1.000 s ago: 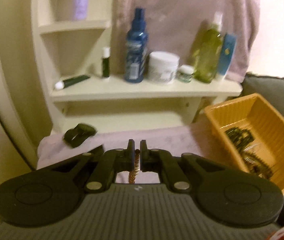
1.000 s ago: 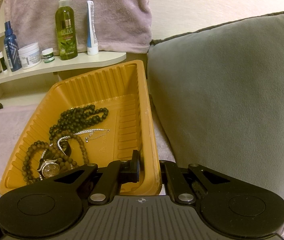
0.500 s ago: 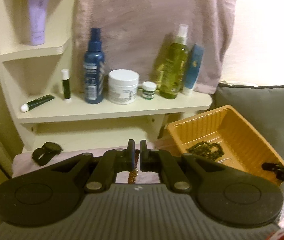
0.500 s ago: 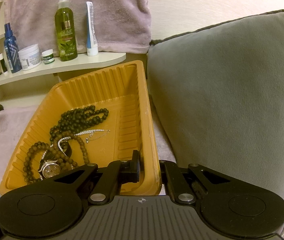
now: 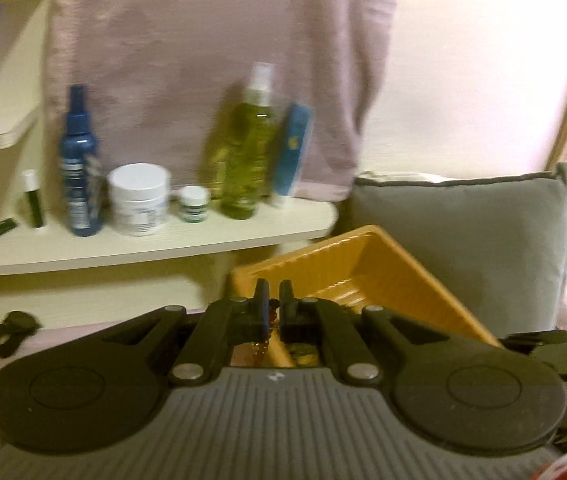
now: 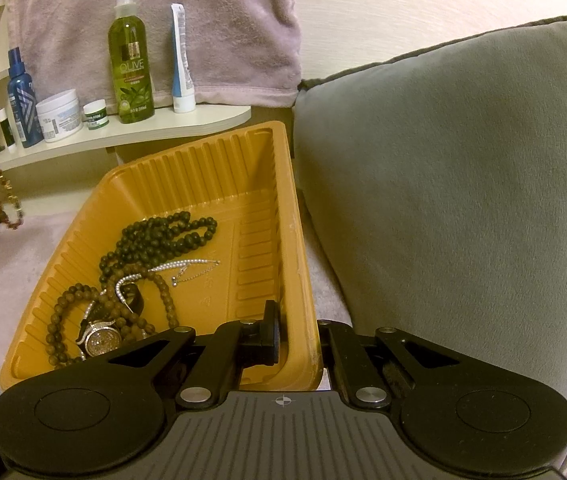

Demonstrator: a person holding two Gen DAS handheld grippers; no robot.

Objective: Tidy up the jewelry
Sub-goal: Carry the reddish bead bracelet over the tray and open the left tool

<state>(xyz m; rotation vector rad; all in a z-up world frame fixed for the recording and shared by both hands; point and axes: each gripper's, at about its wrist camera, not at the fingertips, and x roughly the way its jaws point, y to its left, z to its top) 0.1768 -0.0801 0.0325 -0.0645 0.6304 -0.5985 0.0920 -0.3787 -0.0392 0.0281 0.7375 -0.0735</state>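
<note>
The right gripper [image 6: 298,334] is clamped on the near right wall of the orange tray [image 6: 219,168], one finger inside, the other outside against the grey cushion [image 6: 463,200]. The tray rests on a pale pink cloth [image 6: 11,264], with its far end toward the cream shelf [image 6: 187,124] and its right side along the cushion.

Inside the tray, a dark green bead necklace [image 6: 163,236] lies near the middle, a thin silver chain [image 6: 187,268] just in front of it, and brown bead strands [image 6: 83,312] curl into the near left corner around a sparkly watch [image 6: 101,338].

The left gripper [image 5: 274,304] is clenched on a string of brown beads [image 5: 261,346], which hangs down from between its fingers (the right wrist view shows that same strand dangling at the far left, off the tray's left side). From the left wrist view the tray's far corner sits just beyond the fingertips, though the picture is blurred.

On the shelf's front edge stand a blue spray bottle [image 6: 21,100], a white jar [image 6: 59,114], a small green-lidded pot [image 6: 95,114], an olive spray bottle [image 6: 131,68] and a blue-and-white tube [image 6: 181,64], with a mauve towel [image 6: 155,20] hanging behind them.
</note>
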